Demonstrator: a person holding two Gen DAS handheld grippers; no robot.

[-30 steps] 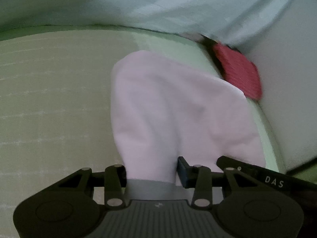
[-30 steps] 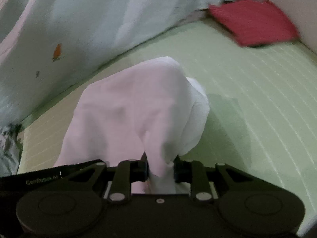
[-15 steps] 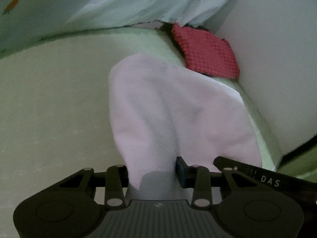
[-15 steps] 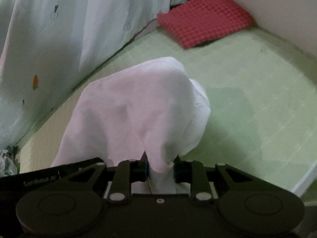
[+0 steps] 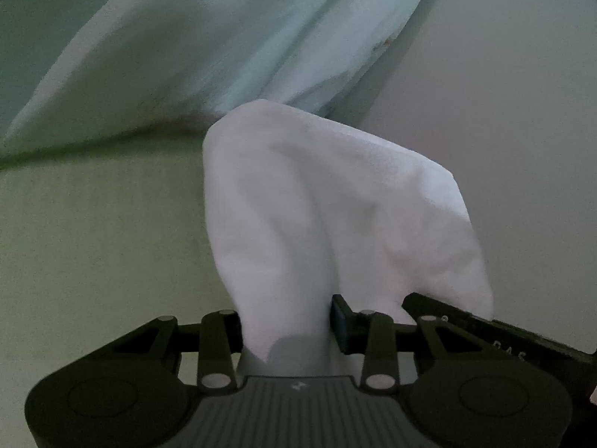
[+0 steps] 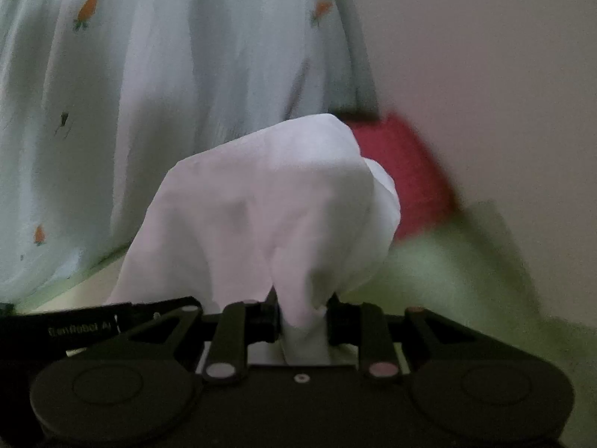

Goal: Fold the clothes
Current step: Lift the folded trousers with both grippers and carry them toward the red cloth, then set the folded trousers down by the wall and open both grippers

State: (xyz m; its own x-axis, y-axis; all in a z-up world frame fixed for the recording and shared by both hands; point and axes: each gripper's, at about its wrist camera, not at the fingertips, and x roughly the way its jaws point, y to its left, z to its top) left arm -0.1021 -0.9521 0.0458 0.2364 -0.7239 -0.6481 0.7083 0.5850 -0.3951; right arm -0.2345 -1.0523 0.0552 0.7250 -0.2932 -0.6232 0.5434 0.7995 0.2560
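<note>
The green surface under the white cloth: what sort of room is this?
Probably a bedroom. The green surface looks like a bed mat set against a plain wall, with a carrot-print sheet hanging at its edge and a red folded cloth in the corner.

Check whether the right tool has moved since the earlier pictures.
Yes. The right tool, clamping the white garment, has closed in on the red cloth by the wall.

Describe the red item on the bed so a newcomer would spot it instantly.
Start at the pale green bed and follow it to the far corner, where the carrot-print curtain meets the plain wall. There lies a red folded cloth, partly hidden behind the held white garment; it is the only red thing there.
</note>
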